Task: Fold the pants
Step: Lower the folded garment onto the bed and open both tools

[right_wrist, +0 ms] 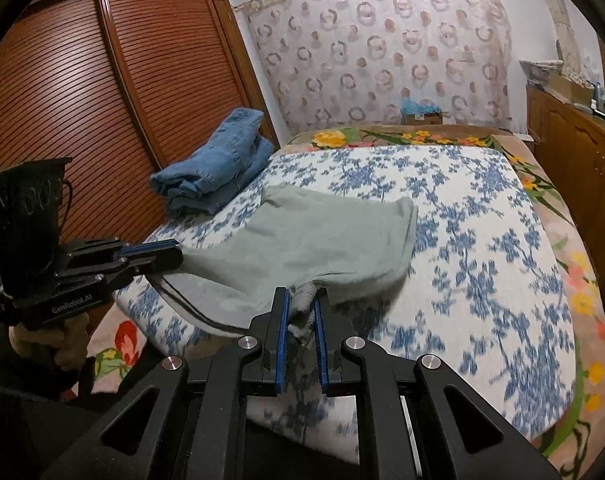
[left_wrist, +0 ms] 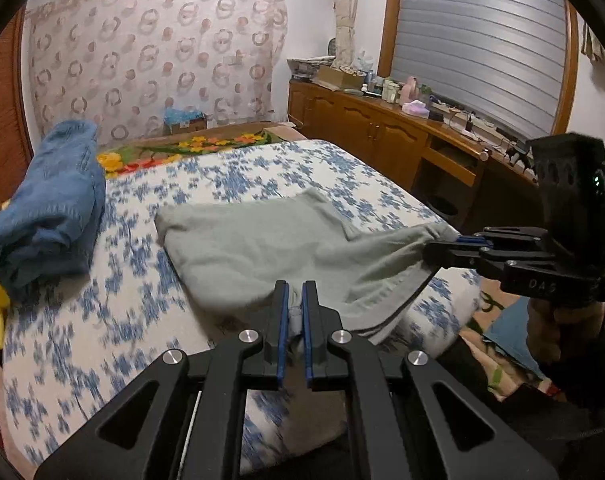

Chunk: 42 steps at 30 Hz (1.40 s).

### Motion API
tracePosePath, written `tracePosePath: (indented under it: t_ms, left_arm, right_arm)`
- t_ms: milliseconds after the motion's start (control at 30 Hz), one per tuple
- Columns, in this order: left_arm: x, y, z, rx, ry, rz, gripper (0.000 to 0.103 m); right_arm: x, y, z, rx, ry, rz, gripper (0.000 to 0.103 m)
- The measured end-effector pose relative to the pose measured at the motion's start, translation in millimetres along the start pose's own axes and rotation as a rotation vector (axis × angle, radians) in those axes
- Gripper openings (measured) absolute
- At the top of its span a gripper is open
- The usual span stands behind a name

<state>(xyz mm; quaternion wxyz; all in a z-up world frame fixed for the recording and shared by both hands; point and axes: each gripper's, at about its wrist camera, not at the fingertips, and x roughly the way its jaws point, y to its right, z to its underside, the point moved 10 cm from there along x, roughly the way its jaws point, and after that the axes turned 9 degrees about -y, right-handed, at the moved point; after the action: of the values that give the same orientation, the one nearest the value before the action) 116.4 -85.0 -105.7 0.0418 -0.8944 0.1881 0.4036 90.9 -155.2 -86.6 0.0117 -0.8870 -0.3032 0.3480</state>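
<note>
Grey-green pants (left_wrist: 262,248) lie on the bed, their near end lifted off the cover. My left gripper (left_wrist: 295,300) is shut on a bunched corner of the pants near the bed's front edge. My right gripper (left_wrist: 442,246) shows at the right in the left wrist view, shut on the other near corner. In the right wrist view the pants (right_wrist: 310,236) spread away from my right gripper (right_wrist: 302,308), which pinches crumpled fabric. My left gripper (right_wrist: 170,252) shows there at the left, holding its corner.
A folded stack of blue jeans (left_wrist: 50,204) sits at the bed's far left, also in the right wrist view (right_wrist: 218,160). The bed has a blue-flowered cover (left_wrist: 142,320). A wooden cabinet (left_wrist: 382,132) runs along the right; a slatted wardrobe (right_wrist: 82,100) stands left.
</note>
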Motion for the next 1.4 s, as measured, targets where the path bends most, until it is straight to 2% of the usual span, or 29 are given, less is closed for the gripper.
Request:
tracePosePath:
  t_ms: [300, 433, 567, 833, 933, 1167, 1233, 1267, 1300, 1367, 1400]
  left_arm:
    - [32, -32, -44, 0.015, 0.003, -0.105, 0.007]
    - [41, -44, -55, -0.009, 0.005, -0.110, 0.007]
    - [48, -52, -59, -0.016, -0.005, -0.115, 0.007]
    - [44, -63, -72, -0.033, 0.019, -0.127, 0.007]
    - [53, -67, -68, -0.033, -0.004, -0.141, 0.007]
    - [61, -76, -57, -0.093, -0.027, -0.113, 0.011]
    - [60, -77, -57, -0.098, -0.024, -0.101, 0.017]
    - [58, -78, -57, -0.100, -0.020, -0.103, 0.026]
    - [56, -78, -57, -0.099, -0.015, -0.106, 0.040]
    - [51, -78, -56, -0.095, 0.001, -0.106, 0.058]
    - [49, -77, -56, -0.093, 0.011, -0.104, 0.062]
  right_arm:
    - [36, 31, -49, 0.023, 0.035, 0.051, 0.012]
    - [56, 38, -62, 0.021, 0.033, 0.074, 0.012]
    - [76, 42, -74, 0.025, 0.014, 0.082, 0.012]
    - [91, 46, -95, 0.001, 0.002, 0.090, 0.012]
    - [99, 46, -95, -0.004, -0.014, 0.092, 0.012]
    - [119, 52, -89, 0.014, -0.050, 0.091, 0.012]
    - [121, 53, -90, 0.022, -0.047, 0.088, 0.012]
    - [121, 53, -91, 0.025, -0.042, 0.085, 0.012]
    - [121, 54, -91, 0.025, -0.039, 0.088, 0.012]
    - [120, 54, -90, 0.022, -0.030, 0.095, 0.017]
    - [120, 54, -90, 0.020, -0.029, 0.098, 0.018]
